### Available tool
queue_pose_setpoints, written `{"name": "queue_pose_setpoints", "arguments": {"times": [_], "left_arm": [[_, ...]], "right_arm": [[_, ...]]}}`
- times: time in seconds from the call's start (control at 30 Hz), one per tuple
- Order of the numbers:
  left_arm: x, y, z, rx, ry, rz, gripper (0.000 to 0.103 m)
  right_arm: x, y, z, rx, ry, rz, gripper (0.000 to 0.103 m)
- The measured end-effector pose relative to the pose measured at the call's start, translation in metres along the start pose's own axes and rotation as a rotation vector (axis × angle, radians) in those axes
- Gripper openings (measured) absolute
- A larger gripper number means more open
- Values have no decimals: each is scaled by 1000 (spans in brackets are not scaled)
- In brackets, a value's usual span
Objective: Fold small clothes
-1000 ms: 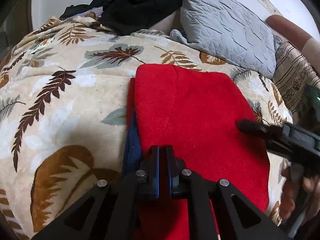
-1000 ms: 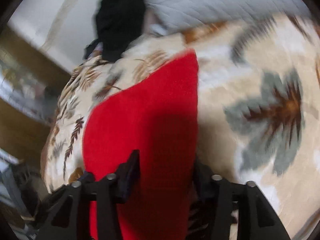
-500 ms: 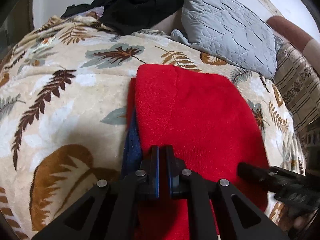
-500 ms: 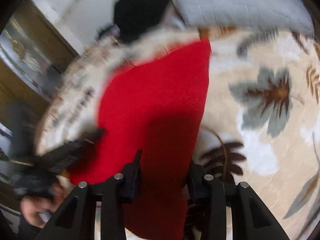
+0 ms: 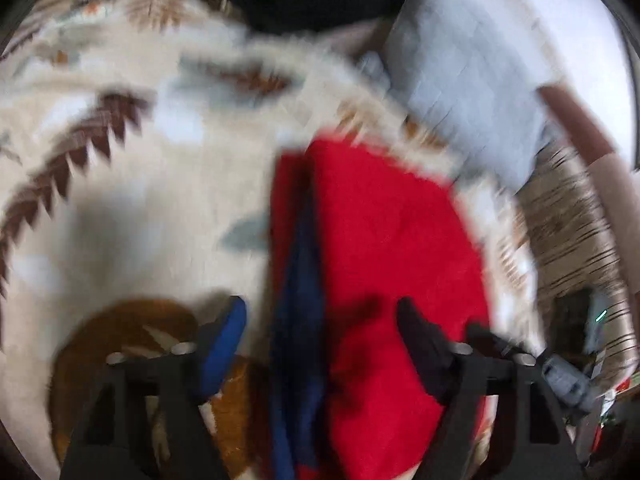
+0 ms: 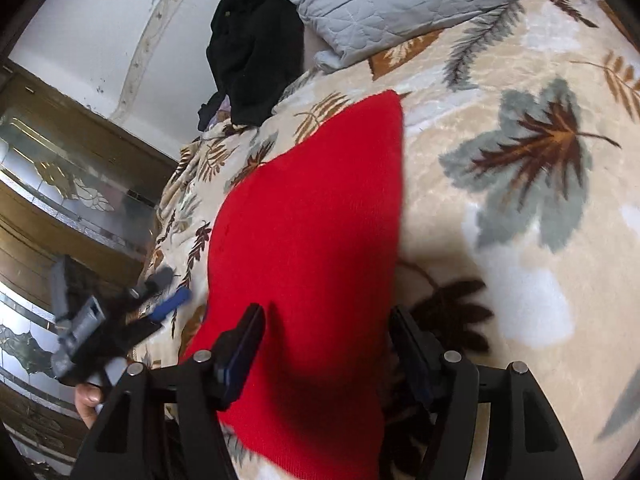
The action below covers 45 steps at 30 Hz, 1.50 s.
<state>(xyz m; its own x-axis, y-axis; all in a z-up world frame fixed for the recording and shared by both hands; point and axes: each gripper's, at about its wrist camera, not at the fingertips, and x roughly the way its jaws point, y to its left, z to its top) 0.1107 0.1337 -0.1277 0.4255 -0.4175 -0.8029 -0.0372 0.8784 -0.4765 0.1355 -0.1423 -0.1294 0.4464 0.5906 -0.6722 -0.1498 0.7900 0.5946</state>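
Both hand-held grippers are angling down at the bed. The left hand-held gripper (image 5: 320,320) is sitting with its jaws apart, having just been opening, and the blue inner layer (image 5: 298,320) of the folded red garment (image 5: 392,248) is lying between the fingers without being pinched. The right hand-held gripper (image 6: 326,344) is also hanging open, straddling the near end of the red garment with the pads not pressing on it.

The left wrist view is really blurry but it's the only one showing that blue layer poking out along the garment's left edge. The right wrist view is sharp and is catching the left hand-held gripper from the side, plus a bit of the person's hand (image 6: 90,400) under it.

The garment is lying folded on the leaf-print blanket (image 6: 520,240), toward the near edge of the bed, with a grey pillow (image 6: 400,4) and a black pile of clothes (image 6: 256,52) sitting at the far end.
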Motion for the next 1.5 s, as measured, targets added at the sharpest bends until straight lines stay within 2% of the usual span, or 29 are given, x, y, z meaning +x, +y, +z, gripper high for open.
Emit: {"name": "queue_pose_setpoints", "arguments": {"times": [0.07,0.17,0.23,0.33,0.47,0.53,0.6,0.63,0.67,0.73,0.77,0.8,0.83,0.9,0.97,1.0,1.07,1.13,1.17,1.23,1.5], "left_arm": [[3,0,-7,-7,-20,-39,37],[-3,-10,-5,24,-48,-13,24],[-12,-21,-5,38,-82,-5,23],[-29,-42,4,72,-147,-41,23],[-44,-82,22,124,-218,-85,23],[-43,-105,32,164,-242,-98,23],[-26,-127,42,187,-232,-100,25],[-13,-133,45,191,-209,-83,30],[12,-137,49,189,-163,-32,33],[57,-136,49,186,-44,84,35],[79,-131,44,193,27,165,38],[82,-128,40,197,19,178,40],[75,-126,36,202,-29,181,40],[62,-128,33,216,-57,214,40],[42,-133,29,233,-109,243,42],[33,-136,25,243,-136,260,46],[14,-143,18,255,-206,315,71],[-6,-153,6,278,-278,353,78],[-14,-157,0,291,-304,374,79],[-25,-163,-9,304,-322,398,81],[-55,-179,-45,275,-337,388,81]], "right_arm": [[15,-3,3,12,48,21,67],[19,15,4,-82,60,-46,50],[13,27,7,-135,56,-72,44],[-7,43,13,-199,20,-88,43],[-50,54,28,-273,-72,-118,42],[-77,52,42,-292,-131,-131,42],[-96,41,55,-274,-171,-137,43],[-101,30,62,-246,-179,-137,46],[-102,14,68,-203,-169,-132,48],[-92,-33,78,-61,-124,-128,62],[-85,-55,76,2,-102,-162,64],[-78,-75,71,51,-68,-226,64],[-78,-86,65,69,-62,-257,64],[-94,-95,51,80,-121,-201,64],[-113,-88,40,50,-194,-216,64],[-124,-79,33,21,-233,-214,64],[-138,-61,21,-44,-269,-246,69],[-150,-40,5,-86,-268,-285,77],[-154,-31,-3,-112,-280,-314,80],[-157,-17,-15,-140,-270,-373,96],[-165,13,-41,-232,-286,-464,103]]}}
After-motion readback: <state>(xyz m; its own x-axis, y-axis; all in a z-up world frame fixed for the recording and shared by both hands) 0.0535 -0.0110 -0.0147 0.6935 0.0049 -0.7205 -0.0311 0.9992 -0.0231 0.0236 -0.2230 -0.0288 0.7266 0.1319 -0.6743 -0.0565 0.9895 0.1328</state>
